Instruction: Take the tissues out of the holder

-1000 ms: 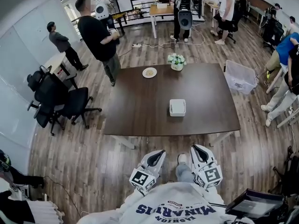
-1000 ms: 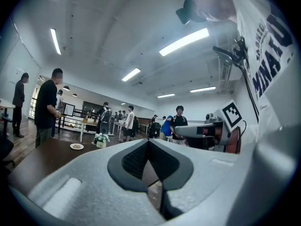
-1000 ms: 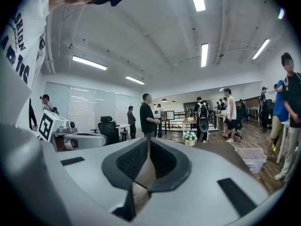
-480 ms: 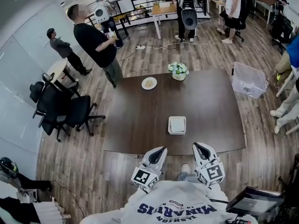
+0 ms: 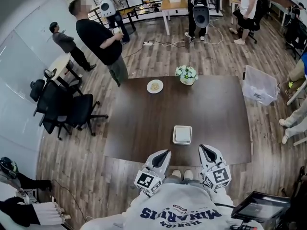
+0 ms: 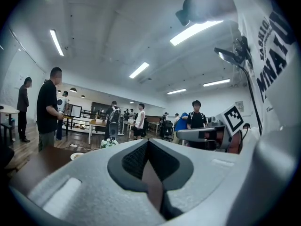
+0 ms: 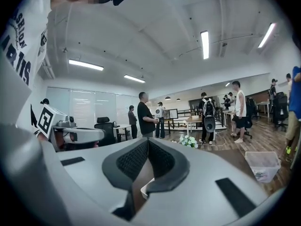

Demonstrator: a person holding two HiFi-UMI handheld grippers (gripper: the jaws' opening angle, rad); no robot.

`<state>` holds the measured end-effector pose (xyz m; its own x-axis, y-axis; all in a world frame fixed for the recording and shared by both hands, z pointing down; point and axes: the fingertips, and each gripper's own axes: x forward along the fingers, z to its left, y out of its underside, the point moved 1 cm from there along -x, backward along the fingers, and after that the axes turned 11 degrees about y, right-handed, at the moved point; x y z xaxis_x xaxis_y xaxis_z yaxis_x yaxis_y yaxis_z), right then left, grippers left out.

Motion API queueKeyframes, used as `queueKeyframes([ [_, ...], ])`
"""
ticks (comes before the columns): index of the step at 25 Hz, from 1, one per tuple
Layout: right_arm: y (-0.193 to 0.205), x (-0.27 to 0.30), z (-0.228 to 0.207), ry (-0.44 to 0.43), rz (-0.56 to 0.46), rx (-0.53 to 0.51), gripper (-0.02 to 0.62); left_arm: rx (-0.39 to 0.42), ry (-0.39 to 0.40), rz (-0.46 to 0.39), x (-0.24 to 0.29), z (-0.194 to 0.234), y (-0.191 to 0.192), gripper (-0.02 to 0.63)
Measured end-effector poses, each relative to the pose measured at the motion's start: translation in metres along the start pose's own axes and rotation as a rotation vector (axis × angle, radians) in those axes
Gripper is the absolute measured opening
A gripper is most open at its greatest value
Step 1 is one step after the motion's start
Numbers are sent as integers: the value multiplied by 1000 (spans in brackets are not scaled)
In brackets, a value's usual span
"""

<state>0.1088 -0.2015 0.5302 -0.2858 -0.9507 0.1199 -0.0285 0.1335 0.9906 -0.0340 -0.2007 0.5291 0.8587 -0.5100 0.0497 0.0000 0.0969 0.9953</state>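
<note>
A white square tissue holder (image 5: 182, 134) lies flat on the dark brown table (image 5: 139, 123), close to its near edge. Both grippers are held close to my body at that edge. My left gripper (image 5: 165, 153) is shut and empty, below and left of the holder. My right gripper (image 5: 202, 149) is also shut and empty, just right of the holder's near corner. In the left gripper view the left gripper (image 6: 148, 142) shows only the table top in front of its jaws. In the right gripper view a white corner of the holder (image 7: 146, 188) shows low behind the right gripper (image 7: 148, 140).
A small plate (image 5: 155, 86) and a pot of white flowers (image 5: 187, 74) stand at the table's far edge. A person in black (image 5: 100, 35) stands past the far left corner. Black office chairs (image 5: 62, 107) are left, a clear plastic bin (image 5: 259, 91) right.
The table and the tissue holder have come nearer in the head view. Both grippers have moved forward to the table's near edge and stayed shut.
</note>
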Motion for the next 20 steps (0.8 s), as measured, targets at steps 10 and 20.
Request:
queueKeyframes([
  [10, -14, 30, 2, 46, -5, -8, 9, 26, 57, -9, 7, 32, -11, 5],
  [20, 9, 60, 9, -9, 70, -99, 11, 11, 47, -31, 7, 44, -12, 5],
])
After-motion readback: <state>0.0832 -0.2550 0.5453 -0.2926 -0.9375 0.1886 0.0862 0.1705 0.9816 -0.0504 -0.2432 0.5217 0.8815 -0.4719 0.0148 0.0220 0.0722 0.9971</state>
